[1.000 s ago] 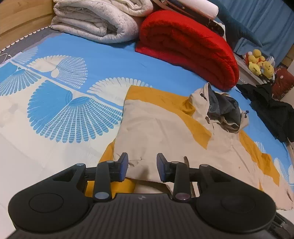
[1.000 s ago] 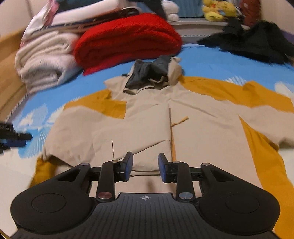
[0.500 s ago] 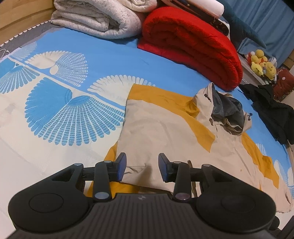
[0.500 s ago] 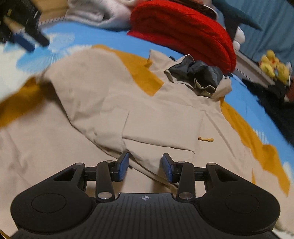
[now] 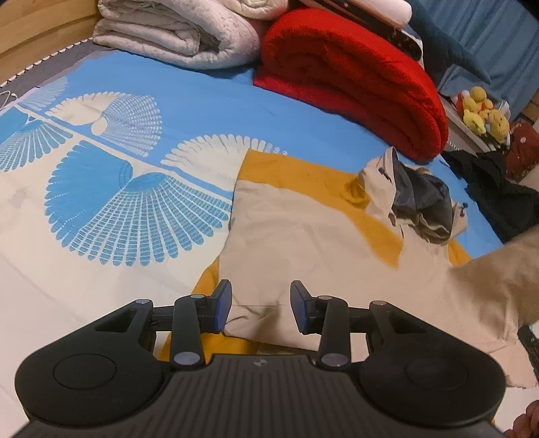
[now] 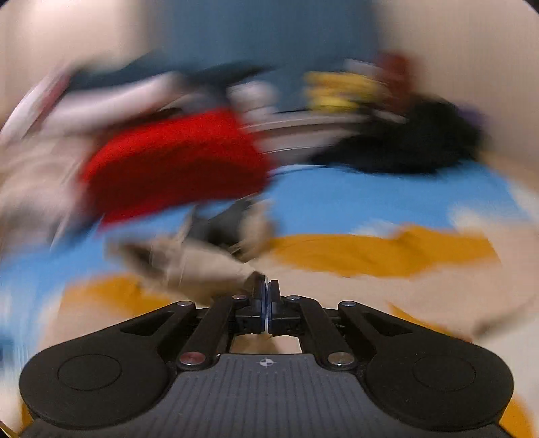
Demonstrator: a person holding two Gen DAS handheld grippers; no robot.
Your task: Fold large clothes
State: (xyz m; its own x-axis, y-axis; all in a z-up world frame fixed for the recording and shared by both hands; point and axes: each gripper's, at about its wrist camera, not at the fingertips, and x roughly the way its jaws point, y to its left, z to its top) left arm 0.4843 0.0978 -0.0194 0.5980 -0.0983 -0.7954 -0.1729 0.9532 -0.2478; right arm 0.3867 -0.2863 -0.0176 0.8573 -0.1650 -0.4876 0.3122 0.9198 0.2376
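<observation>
A beige and mustard hooded jacket lies on the blue patterned bed sheet. Its grey-lined hood points toward the red blanket. My left gripper is open, hovering over the jacket's near hem. My right gripper is shut on a fold of the jacket's beige cloth and holds it lifted. The right wrist view is heavily blurred. In the left wrist view the lifted cloth rises at the right edge.
A folded red blanket and a folded white quilt lie at the head of the bed. Black clothing and yellow plush toys are at the far right. A wooden bed frame is at upper left.
My right gripper has shut on the jacket's cloth and is swinging fast, lifting it. The raised cloth now enters the left wrist view. My left gripper has stayed open over the hem.
</observation>
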